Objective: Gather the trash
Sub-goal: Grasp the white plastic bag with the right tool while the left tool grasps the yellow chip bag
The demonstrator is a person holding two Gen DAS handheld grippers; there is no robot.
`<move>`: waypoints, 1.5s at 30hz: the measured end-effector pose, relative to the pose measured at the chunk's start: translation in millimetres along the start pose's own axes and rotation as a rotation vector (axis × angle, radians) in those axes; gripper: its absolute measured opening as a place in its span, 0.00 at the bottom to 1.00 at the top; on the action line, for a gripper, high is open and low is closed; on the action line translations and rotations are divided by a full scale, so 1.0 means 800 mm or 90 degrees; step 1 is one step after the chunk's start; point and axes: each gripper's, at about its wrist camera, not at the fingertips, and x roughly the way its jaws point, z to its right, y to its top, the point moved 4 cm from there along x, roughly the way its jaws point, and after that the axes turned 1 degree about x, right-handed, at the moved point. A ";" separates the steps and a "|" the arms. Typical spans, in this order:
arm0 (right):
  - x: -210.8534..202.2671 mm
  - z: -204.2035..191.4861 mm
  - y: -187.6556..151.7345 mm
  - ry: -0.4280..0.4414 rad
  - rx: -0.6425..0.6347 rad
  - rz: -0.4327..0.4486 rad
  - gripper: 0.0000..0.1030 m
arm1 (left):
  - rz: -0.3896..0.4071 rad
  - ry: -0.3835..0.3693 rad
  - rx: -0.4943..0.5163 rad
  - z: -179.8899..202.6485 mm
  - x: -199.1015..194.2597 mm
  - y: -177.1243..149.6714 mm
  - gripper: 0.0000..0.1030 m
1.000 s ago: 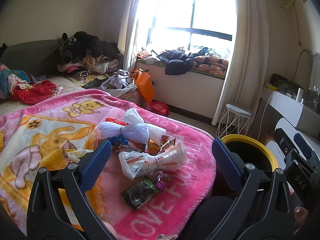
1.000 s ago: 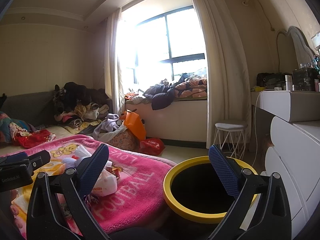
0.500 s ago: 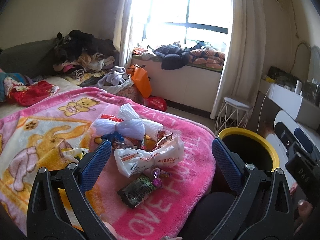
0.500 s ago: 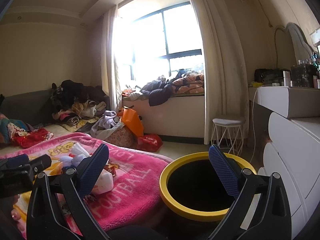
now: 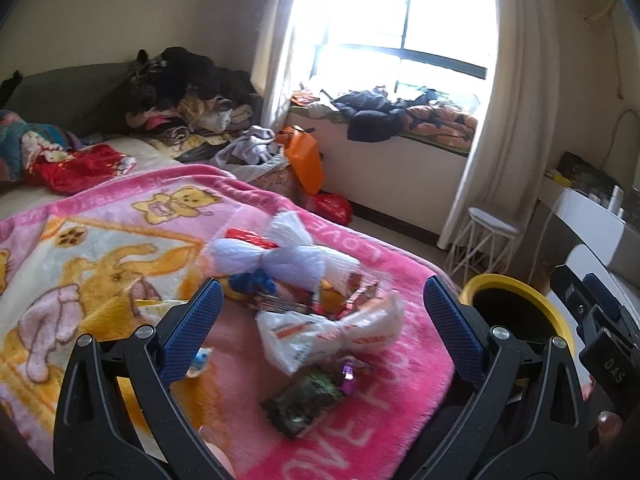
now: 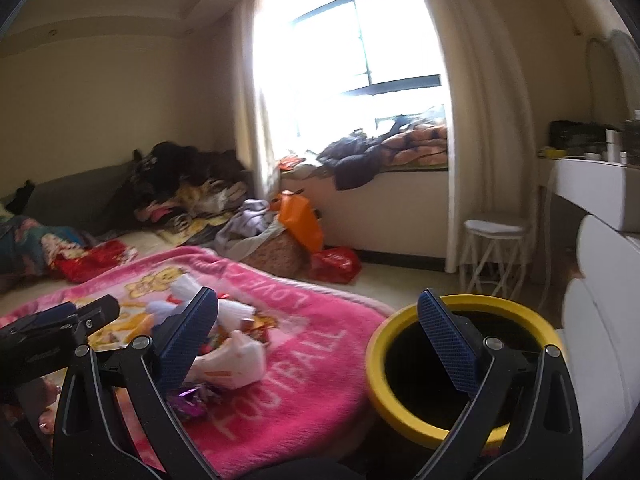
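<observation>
A heap of trash lies on the pink blanket (image 5: 100, 264): a white knotted plastic bag (image 5: 332, 332), a white tissue bundle (image 5: 280, 260), a dark snack wrapper (image 5: 304, 400), a purple candy wrapper (image 5: 348, 376) and coloured wrappers behind. My left gripper (image 5: 320, 332) is open and empty, hovering just above the bag and wrapper. My right gripper (image 6: 320, 344) is open and empty, between the blanket edge and the bin. The yellow-rimmed black bin (image 6: 460, 364) stands right of the bed; it also shows in the left wrist view (image 5: 516, 312). The white bag shows too in the right wrist view (image 6: 232, 364).
A white stool (image 6: 496, 252) and white dresser (image 6: 608, 280) stand right of the bin. An orange bag (image 5: 306, 164), red bag (image 5: 332, 208) and clothes piles (image 5: 188, 100) lie by the window seat. Red cloth (image 5: 80, 168) lies on the bed's far side.
My left gripper has moved forward and lower toward the trash heap, which now looks larger. My right gripper has swung left, so more of the blanket shows. Both stay open.
</observation>
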 end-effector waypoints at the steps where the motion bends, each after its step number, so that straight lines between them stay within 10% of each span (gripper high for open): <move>1: 0.007 -0.009 0.000 0.016 -0.005 -0.009 0.94 | 0.000 0.008 -0.003 -0.006 0.002 0.001 0.90; 16: 0.082 -0.112 -0.013 0.122 -0.040 -0.121 0.94 | -0.006 0.094 -0.065 -0.097 0.009 0.009 0.90; 30: 0.160 -0.099 -0.036 0.095 -0.023 -0.215 0.93 | -0.108 0.075 -0.154 -0.165 0.050 -0.045 0.90; 37: 0.188 -0.068 -0.059 0.095 0.034 -0.294 0.74 | -0.174 0.050 -0.188 -0.162 0.080 -0.079 0.87; 45: 0.207 -0.075 -0.077 0.134 0.039 -0.361 0.31 | -0.204 0.045 -0.199 -0.151 0.093 -0.091 0.56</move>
